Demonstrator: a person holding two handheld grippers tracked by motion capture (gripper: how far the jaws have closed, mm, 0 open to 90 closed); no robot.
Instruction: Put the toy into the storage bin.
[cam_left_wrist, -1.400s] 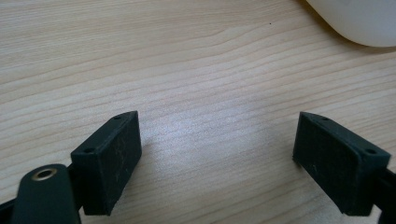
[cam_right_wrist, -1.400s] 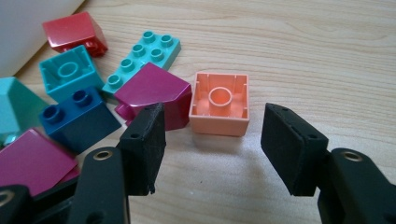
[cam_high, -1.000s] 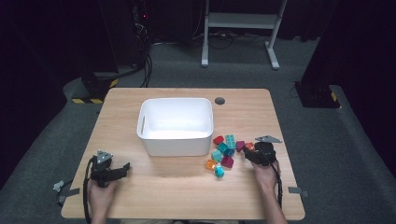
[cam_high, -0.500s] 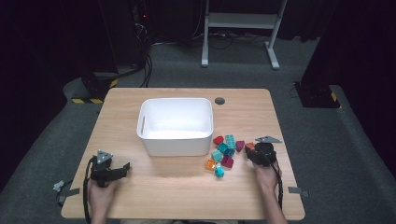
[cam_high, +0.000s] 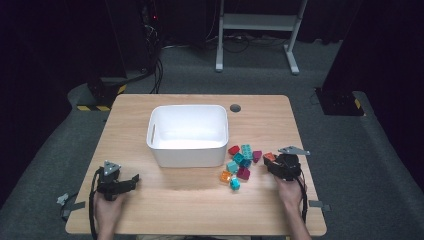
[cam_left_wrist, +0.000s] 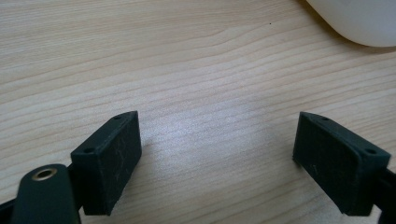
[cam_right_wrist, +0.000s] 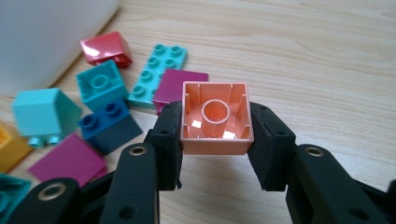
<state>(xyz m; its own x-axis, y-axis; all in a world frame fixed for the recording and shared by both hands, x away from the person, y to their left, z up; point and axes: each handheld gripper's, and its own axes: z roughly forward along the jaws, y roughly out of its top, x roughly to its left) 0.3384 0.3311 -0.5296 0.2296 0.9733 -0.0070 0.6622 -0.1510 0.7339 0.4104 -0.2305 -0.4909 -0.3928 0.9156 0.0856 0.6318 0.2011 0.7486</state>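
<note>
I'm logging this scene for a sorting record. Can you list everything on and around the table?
White plastic bin: one, table centre.
Orange plastic block: one, hollow side up, clamped by right gripper.
Loose plastic blocks: roughly eight; red, teal, blue, magenta, orange; right of bin.
Wooden table: one, light wood, with a dark round hole near the far edge.
White metal stand: one, floor behind table.
Left gripper: black fingers apart over bare wood.
Right gripper: black, shut on orange block.
</note>
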